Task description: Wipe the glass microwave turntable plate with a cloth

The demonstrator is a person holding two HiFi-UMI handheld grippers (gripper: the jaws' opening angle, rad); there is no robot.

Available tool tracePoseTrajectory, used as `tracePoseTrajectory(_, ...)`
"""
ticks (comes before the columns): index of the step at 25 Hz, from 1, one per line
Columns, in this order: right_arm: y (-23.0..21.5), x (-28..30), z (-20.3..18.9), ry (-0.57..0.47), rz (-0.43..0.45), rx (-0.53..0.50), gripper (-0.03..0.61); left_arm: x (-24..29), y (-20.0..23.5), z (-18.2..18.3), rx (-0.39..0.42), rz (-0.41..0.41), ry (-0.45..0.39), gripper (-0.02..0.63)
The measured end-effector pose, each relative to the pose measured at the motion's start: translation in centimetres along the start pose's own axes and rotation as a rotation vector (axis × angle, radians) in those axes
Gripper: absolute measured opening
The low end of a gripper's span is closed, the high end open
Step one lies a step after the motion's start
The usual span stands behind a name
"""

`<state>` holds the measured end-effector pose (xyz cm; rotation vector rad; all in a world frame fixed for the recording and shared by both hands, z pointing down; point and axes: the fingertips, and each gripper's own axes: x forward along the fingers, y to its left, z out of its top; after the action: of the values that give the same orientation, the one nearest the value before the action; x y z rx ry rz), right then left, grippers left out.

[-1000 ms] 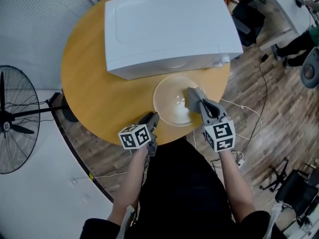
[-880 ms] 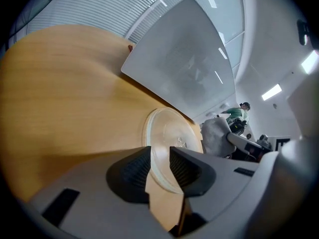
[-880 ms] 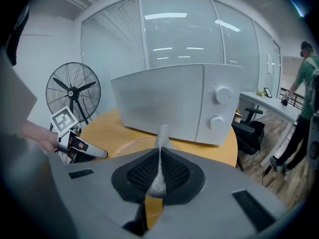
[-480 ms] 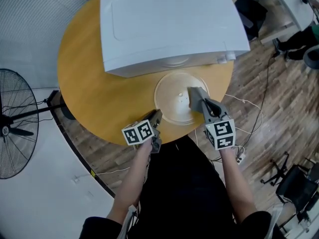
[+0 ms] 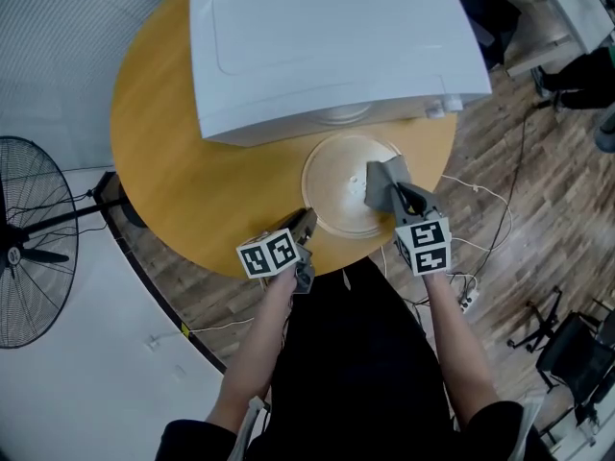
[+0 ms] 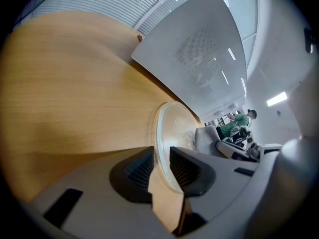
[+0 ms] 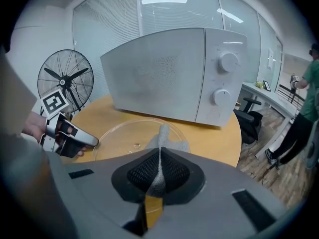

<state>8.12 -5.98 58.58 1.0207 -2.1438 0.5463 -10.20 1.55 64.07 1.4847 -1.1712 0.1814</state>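
Note:
The round glass turntable plate (image 5: 338, 176) lies on the wooden table just in front of the microwave. My left gripper (image 5: 306, 222) is at the plate's near-left edge. In the left gripper view the plate's rim (image 6: 160, 133) runs between the pads of the left gripper (image 6: 161, 166), whose jaws are closing on it. My right gripper (image 5: 396, 196) is over the plate's right part, shut on a grey cloth (image 5: 381, 182). In the right gripper view the cloth (image 7: 162, 138) sticks up from the pinched pads of the right gripper (image 7: 158, 171) and hangs down to the plate (image 7: 124, 136).
A white microwave (image 5: 327, 46) fills the back of the round wooden table (image 5: 173, 152). The table's edge is close under both grippers. A standing fan (image 5: 19, 248) is on the floor at the left. Cables, chairs and a person (image 7: 306, 98) are at the right.
Both grippers have come down toward the table. The cloth in the right gripper has sunk onto the plate's right side, and the left gripper has settled at the rim.

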Motion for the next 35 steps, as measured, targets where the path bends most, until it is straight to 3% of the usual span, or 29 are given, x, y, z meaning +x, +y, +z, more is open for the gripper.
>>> tracePoseTrajectory(17,-2.8,4.4,-0.4,0.073,-0.039,-0.037,0.018,0.7,0.1,-0.1,0.004,-0.009,0.050,0.046)
tracePoseTrajectory(28,-3.9,8.2,2.1,0.085,-0.080,-0.088,0.017,0.8,-0.2,-0.2,-0.063,-0.047,0.030,0.032)
tracePoseTrajectory(35,-3.0,10.2,4.2,0.042,-0.085,-0.012,0.014,0.7,0.0,0.0,-0.049,-0.047,0.014,0.032)
